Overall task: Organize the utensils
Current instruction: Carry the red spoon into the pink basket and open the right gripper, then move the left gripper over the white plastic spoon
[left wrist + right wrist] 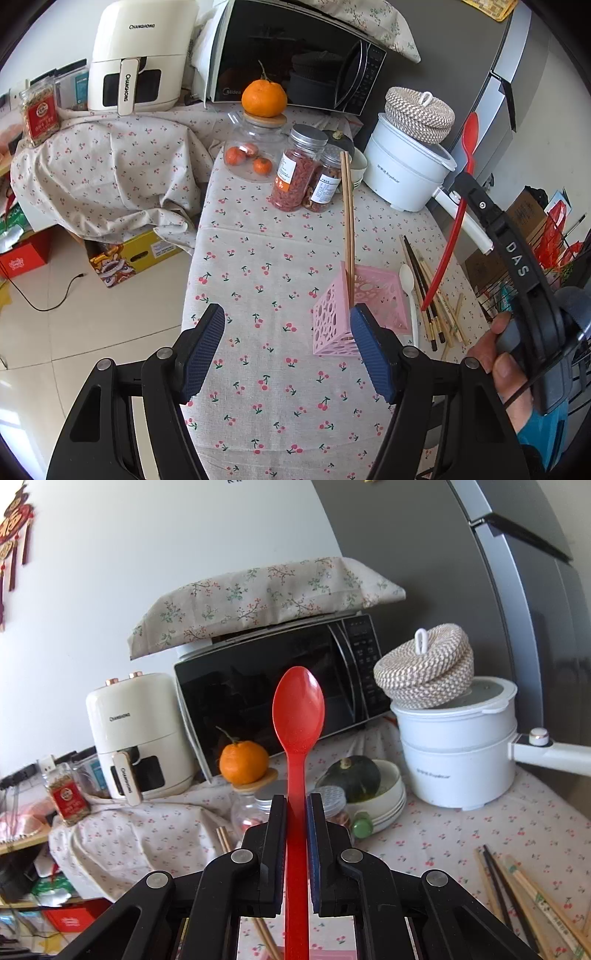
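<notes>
Right gripper [295,805] clamped on red spoon [298,716], bowl up, held above tabletop's right edge near loose chopsticks [430,295] and white spoon [408,291]. Left gripper [288,332] jaws wide, holding nothing, beside pink basket [332,317] containing two upright chopsticks [348,221]. Jars [295,170], white pot [406,173] crowding far edge.

- Chopsticks [348,229] standing in basket [334,314] on table [258,258].
- Loose chopsticks [432,295], white spoon [408,291] lying right of basket.
- Jars [295,173] behind.

Open cloth left of the basket; clutter behind and to the right

Bare surface [266,266] is left free beside the pink basket [364,310]; passage is blocked behind by jars [295,170] and a white pot [406,173], rightward by loose chopsticks [432,295].
</notes>
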The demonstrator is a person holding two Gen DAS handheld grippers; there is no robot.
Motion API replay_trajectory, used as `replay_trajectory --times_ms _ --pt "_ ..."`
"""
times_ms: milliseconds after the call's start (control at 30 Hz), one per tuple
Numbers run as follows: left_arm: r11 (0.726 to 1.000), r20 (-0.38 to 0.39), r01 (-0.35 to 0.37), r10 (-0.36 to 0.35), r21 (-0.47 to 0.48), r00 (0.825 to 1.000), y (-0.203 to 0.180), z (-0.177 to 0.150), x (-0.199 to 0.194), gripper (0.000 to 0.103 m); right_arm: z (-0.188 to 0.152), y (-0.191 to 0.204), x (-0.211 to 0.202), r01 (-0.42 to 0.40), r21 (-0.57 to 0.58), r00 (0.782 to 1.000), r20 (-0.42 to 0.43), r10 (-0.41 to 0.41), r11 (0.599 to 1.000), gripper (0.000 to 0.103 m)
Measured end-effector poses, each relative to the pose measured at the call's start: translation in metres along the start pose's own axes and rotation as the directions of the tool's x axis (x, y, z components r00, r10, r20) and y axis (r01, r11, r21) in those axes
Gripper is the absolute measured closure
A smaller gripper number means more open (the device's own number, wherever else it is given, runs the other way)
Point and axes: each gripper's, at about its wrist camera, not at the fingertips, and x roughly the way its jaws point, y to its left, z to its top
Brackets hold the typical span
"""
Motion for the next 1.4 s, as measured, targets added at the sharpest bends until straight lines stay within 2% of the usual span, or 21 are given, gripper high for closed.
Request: replay_trajectory --times_ms 100,500,667,767,800,967,1100,1233,1333,1400 --pt "1.000 0.000 0.000 0.000 -0.001 1.000 -0.001 0.000 0.000 0.030 -0.013 0.006 0.005 0.043 -0.029 0.999 0.015 -0.042 0.999 0.095" --pt "1.000 -0.003 0.007 -0.007 -0.019 1.000 0.006 0.001 -0.002 0.030 -0.042 0.014 0.020 0.157 -0.016 0.986 0.052 -0.156 0.987 0.095" --pt "1.000 -0.009 0.003 -0.003 -0.017 1.000 0.006 0.000 0.001 0.030 -0.057 0.012 0.013 0.145 0.017 0.989 0.026 -0.146 0.989 0.094" --pt "1.000 -0.012 -0.005 0.005 -0.011 1.000 0.005 0.000 0.003 0.030 -0.058 0.010 0.003 0.120 0.040 0.993 0.010 -0.121 0.992 0.087" --pt "1.000 -0.013 -0.007 0.007 -0.010 1.000 0.005 0.000 0.003 0.030 -0.056 0.008 -0.002 0.111 0.048 0.994 0.009 -0.111 0.993 0.080" --pt "1.000 -0.017 -0.017 0.017 -0.003 1.000 0.002 -0.001 0.004 0.030 -0.029 -0.003 -0.021 0.090 0.060 0.996 -0.009 -0.090 0.994 0.068" --pt "1.000 -0.016 -0.004 0.005 0.016 1.000 -0.008 -0.003 0.002 0.030 -0.004 -0.018 -0.030 0.089 0.034 0.993 -0.077 -0.086 0.995 0.048" --pt "0.999 -0.022 0.006 -0.005 0.046 1.000 -0.023 -0.008 0.001 0.024 0.013 -0.041 -0.040 0.135 0.011 0.979 -0.157 -0.132 0.991 0.027" --pt "0.997 -0.035 0.009 -0.006 0.077 0.999 -0.037 -0.012 0.002 0.021 0.021 -0.061 -0.047 0.188 -0.004 0.958 -0.219 -0.185 0.982 0.018" --pt "0.995 -0.045 0.012 -0.007 0.097 0.999 -0.048 -0.016 0.003 0.020 0.023 -0.074 -0.050 0.210 -0.016 0.942 -0.263 -0.207 0.978 0.018"
